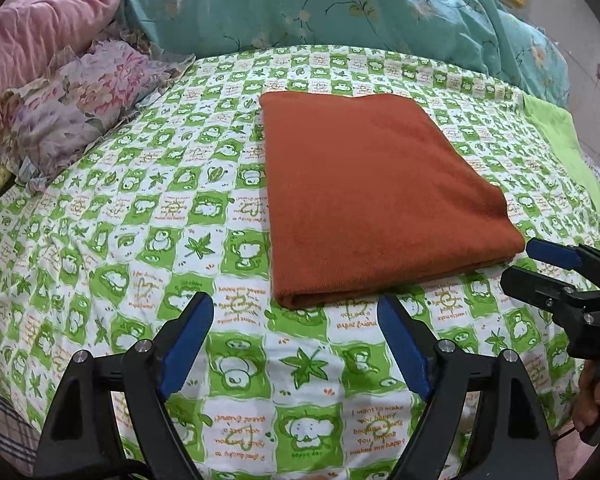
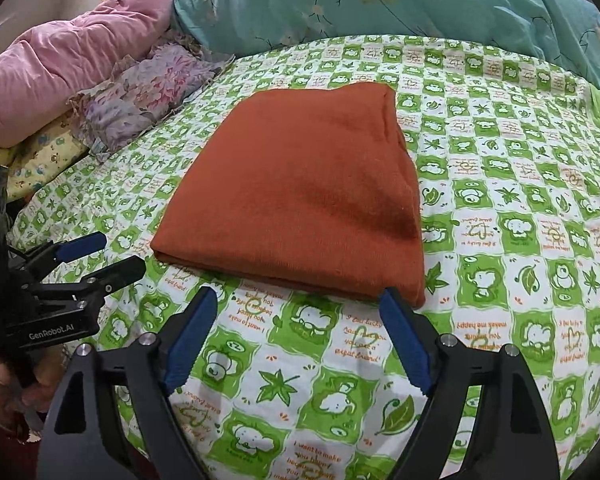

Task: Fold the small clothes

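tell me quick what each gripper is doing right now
Left gripper: open, holding nothing, just short of the cloth.
Right gripper: open, holding nothing, at the cloth's near edge.

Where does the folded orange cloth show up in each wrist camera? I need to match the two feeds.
Left wrist: the folded orange cloth lies centre-right, its near corner just above the open left tongs.
Right wrist: the cloth lies centre, its near edge just ahead of the open right tongs.
Shared landmark: the purple floral pillow, left of the cloth in both.
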A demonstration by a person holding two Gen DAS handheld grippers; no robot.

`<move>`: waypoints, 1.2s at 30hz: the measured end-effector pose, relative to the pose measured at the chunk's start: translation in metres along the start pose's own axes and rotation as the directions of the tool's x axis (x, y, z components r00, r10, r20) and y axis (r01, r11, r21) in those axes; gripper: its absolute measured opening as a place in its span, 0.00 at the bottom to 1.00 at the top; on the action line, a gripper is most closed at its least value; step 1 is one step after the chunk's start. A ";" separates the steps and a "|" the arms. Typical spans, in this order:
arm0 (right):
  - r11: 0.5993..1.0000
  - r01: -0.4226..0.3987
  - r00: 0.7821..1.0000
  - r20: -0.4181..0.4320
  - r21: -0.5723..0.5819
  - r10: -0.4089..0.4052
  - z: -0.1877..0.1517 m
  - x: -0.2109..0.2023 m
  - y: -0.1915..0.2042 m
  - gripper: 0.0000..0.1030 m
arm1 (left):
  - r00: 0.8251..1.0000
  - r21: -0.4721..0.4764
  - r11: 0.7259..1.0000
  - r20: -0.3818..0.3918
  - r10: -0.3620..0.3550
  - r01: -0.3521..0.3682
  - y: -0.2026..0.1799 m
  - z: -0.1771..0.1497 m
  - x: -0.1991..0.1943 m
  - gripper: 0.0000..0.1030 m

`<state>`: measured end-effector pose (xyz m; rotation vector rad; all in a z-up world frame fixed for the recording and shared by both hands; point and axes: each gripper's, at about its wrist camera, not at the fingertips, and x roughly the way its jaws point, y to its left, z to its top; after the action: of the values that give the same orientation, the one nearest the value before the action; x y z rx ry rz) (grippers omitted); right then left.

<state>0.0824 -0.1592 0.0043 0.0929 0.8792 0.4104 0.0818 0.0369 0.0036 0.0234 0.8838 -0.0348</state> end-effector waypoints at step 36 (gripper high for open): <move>0.998 -0.012 1.000 -0.006 0.061 0.012 0.067 0.020 -0.022 0.82 | 0.994 0.001 0.995 -0.036 0.099 -0.099 0.009 0.046 0.023 0.92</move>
<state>0.1514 -0.1659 0.0269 0.1531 0.8984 0.3954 0.1322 0.0434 0.0144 0.0673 0.9174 0.0585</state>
